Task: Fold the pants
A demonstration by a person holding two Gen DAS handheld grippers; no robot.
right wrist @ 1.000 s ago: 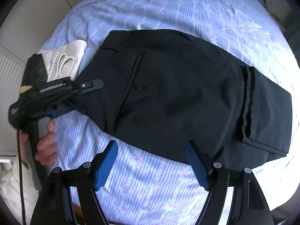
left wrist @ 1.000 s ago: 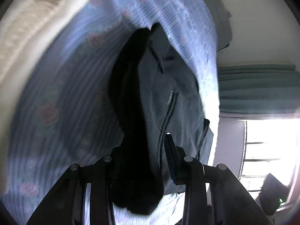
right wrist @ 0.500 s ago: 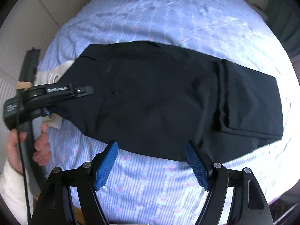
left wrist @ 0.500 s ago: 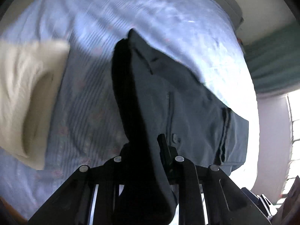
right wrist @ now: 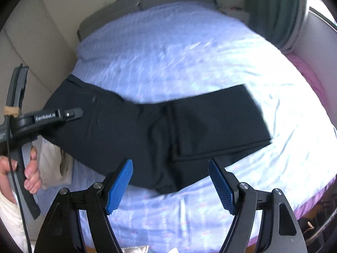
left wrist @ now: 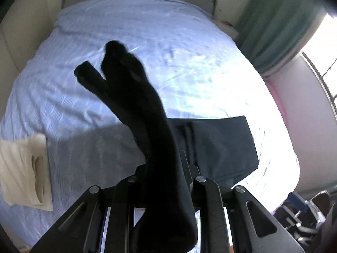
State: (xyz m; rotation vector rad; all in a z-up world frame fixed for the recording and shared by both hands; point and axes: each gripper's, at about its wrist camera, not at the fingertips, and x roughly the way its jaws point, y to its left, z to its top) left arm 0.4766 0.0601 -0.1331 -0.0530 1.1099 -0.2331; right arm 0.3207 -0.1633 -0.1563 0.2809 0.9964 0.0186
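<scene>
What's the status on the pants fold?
Left gripper shut on pants, waist end lifted. Right gripper open, empty. Cream folded cloth beside pants, not blocking.

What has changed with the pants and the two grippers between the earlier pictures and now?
The left gripper, whose jaws have just been closing on the waist end of the pants, has lifted that end off the bed; it now hangs in the air. The right gripper has drawn back, open and empty as before. The folded leg end still lies flat, and the cream cloth has stayed put.
</scene>
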